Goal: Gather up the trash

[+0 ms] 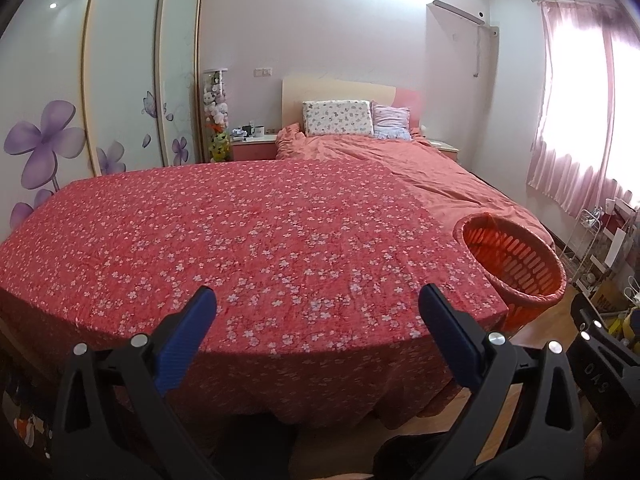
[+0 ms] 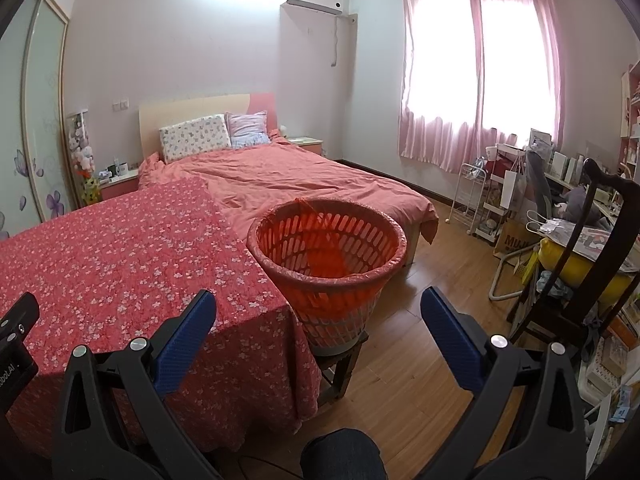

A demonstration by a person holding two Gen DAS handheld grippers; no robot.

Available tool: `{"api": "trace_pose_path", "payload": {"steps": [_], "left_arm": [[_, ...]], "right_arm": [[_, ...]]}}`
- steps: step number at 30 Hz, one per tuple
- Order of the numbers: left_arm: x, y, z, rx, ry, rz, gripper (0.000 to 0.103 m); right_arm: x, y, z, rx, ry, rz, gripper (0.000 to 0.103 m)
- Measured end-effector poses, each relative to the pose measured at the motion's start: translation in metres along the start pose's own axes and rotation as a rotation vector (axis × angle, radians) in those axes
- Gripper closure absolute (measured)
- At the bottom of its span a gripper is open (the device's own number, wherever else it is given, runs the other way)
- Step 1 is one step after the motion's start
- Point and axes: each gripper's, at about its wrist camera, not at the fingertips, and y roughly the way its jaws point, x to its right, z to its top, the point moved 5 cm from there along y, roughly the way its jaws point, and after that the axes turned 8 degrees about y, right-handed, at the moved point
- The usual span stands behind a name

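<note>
Left wrist view: my left gripper (image 1: pixel 318 300) is spread wide over the flat flowery cloth (image 1: pixel 240 248), holding nothing. My right gripper (image 2: pixel 318 304) is wide too, empty. Just past the cloth's edge stands the round holey orange basket (image 2: pixel 280 252) on a stool (image 2: pixel 340 372), wood floor (image 2: pixel 420 340) beside it.

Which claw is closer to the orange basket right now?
Right. The right claw points almost straight at the orange basket, just ahead of it. The left claw faces the floral cloth, with the basket off to its right.
</note>
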Motion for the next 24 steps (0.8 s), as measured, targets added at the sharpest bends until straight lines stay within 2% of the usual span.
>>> {"api": "trace_pose_path", "payload": {"steps": [24], "left_arm": [[0.0076,-0.0026,0.0022,0.006,0.008,-0.006,0.004]], "right_arm": [[0.0005,-0.0016,0.001,0.004,0.008,0.004,0.002]]}}
